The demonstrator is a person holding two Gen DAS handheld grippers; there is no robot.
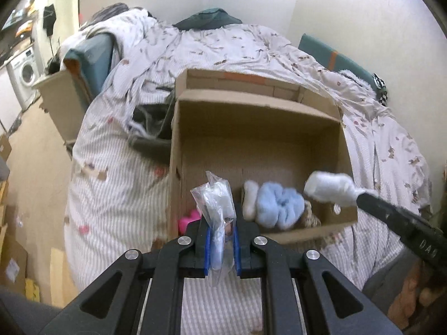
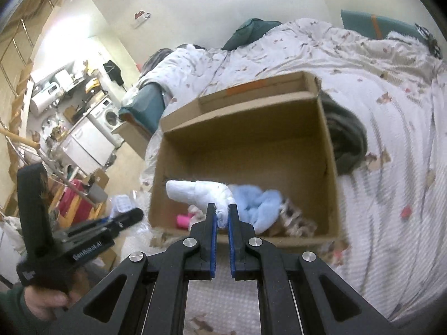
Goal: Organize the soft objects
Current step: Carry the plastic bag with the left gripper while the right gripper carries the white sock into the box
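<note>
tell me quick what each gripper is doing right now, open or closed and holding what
Left gripper: closed on a clear plastic bag.
Right gripper: closed on a white cloth over the cardboard box.

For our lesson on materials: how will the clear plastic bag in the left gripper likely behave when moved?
The plastic bag, pinched in the left gripper, looks thin and crinkled, so probably floppy and light. Its glossy film may slip between the pads.
</note>
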